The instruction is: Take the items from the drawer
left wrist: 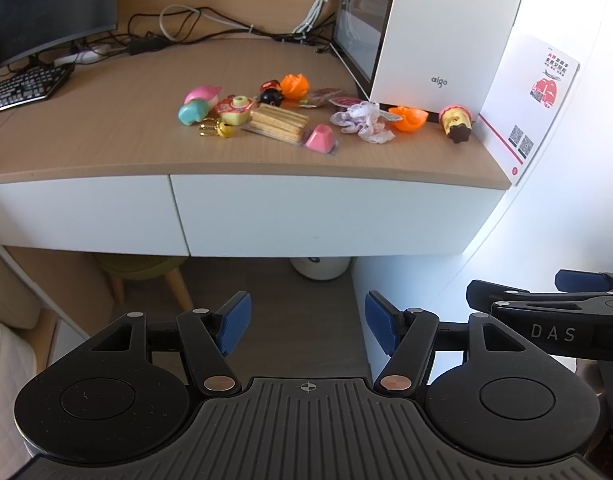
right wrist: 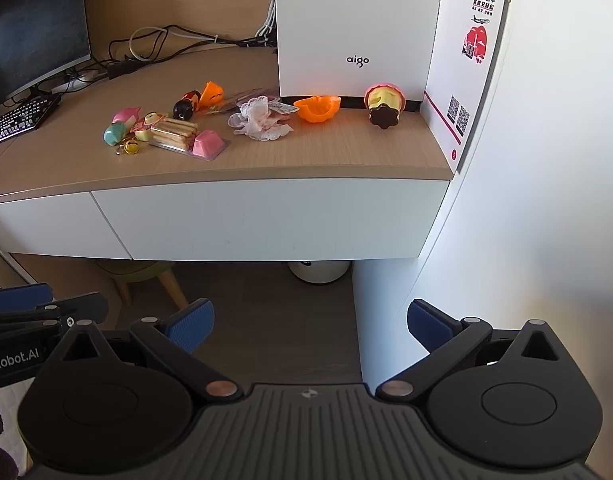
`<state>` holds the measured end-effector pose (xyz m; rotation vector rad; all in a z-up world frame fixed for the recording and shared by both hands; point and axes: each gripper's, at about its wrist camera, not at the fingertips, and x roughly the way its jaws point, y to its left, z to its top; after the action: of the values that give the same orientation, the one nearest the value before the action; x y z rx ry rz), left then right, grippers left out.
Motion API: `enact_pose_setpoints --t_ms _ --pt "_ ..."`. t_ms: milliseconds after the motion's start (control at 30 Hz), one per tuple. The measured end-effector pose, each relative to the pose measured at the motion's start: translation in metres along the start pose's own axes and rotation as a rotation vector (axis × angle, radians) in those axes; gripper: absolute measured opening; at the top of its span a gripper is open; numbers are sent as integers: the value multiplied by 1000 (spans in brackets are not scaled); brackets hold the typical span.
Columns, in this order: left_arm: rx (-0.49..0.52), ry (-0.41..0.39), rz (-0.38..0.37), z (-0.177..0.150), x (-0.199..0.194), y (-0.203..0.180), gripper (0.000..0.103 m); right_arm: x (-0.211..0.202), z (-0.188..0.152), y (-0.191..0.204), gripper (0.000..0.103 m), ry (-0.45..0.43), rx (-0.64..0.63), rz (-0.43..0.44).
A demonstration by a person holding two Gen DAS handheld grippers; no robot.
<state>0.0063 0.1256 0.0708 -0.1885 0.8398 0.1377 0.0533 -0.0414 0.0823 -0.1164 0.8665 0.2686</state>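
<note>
A white drawer front (left wrist: 326, 212) (right wrist: 266, 220) sits flush and shut under the wooden desk top (left wrist: 106, 136) (right wrist: 346, 152). Several small items lie on the desk: a biscuit pack (left wrist: 278, 122) (right wrist: 174, 132), a pink block (left wrist: 321, 139) (right wrist: 207, 143), a lace cloth (left wrist: 364, 120) (right wrist: 260, 120), an orange half shell (left wrist: 409, 118) (right wrist: 317, 108) and a yellow toy (left wrist: 456, 122) (right wrist: 384, 106). My left gripper (left wrist: 308, 326) hangs open and empty, well below and in front of the drawer. My right gripper (right wrist: 310, 326) is open and empty too, at about the same height.
A white computer case (left wrist: 446, 32) (right wrist: 358, 28) and a leaflet (left wrist: 534, 100) (right wrist: 466, 64) stand at the desk's right end by a white wall. A monitor (left wrist: 46, 4), keyboard (left wrist: 26, 86) and cables fill the left. Below are a stool (left wrist: 146, 272) and a white bin (left wrist: 320, 268).
</note>
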Motion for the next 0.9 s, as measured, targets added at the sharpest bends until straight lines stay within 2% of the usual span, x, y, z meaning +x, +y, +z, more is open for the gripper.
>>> enact_pose_setpoints --t_ms 900 --pt "8 22 -15 3 11 -5 68 7 1 -9 103 18 19 -18"
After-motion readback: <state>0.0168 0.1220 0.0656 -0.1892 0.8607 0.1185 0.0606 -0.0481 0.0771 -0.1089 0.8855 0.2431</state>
